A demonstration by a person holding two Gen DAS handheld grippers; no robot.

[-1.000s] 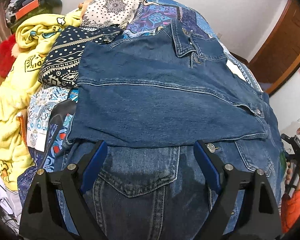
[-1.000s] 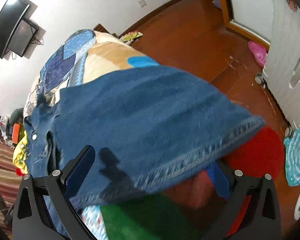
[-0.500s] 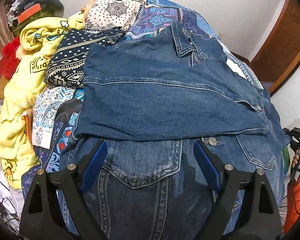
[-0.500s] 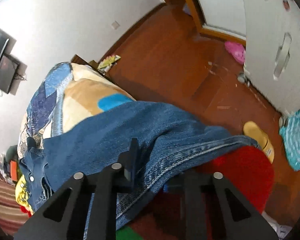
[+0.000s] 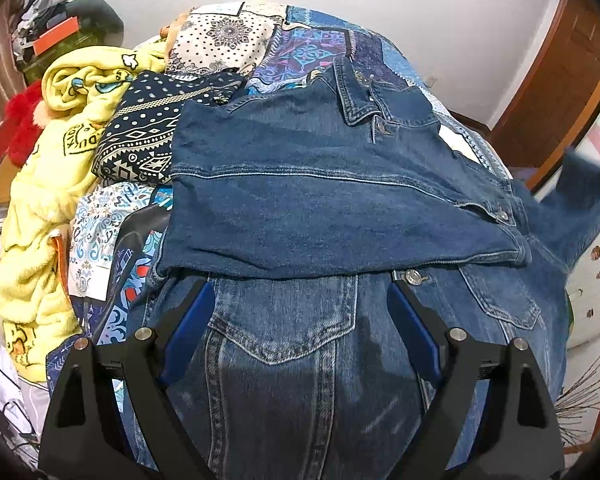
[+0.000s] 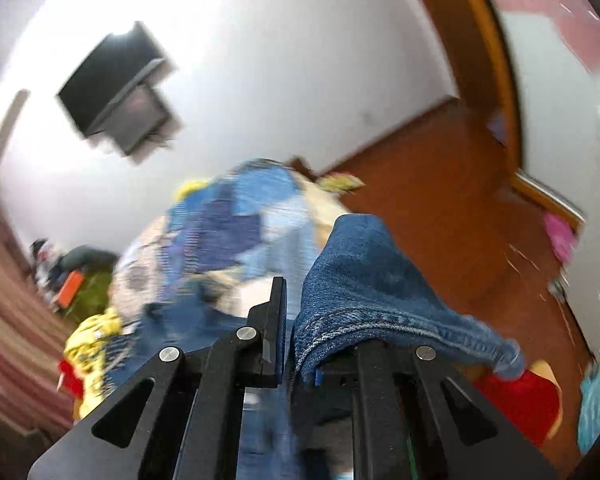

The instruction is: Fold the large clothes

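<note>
A blue denim jacket (image 5: 320, 208) lies front-up on the patchwork bedspread (image 5: 300, 48), with one sleeve folded across its chest. My left gripper (image 5: 300, 308) is open and empty, hovering just above the jacket's chest pocket (image 5: 284, 320). My right gripper (image 6: 290, 344) is shut on the hem of the other denim sleeve (image 6: 364, 292) and holds it up off the bed. That raised sleeve shows in the left wrist view (image 5: 580, 196) at the right edge, blurred.
A yellow fleece garment (image 5: 48, 184) and a navy patterned cloth (image 5: 148, 140) lie piled left of the jacket. A wall TV (image 6: 116, 92), a wooden floor (image 6: 440, 184) and a red mat (image 6: 516, 404) lie beyond the bed on the right.
My right gripper closed on the sleeve hem and has swung it upward, the view tilting toward the wall. My left gripper stayed open over the jacket, shifting slightly.
</note>
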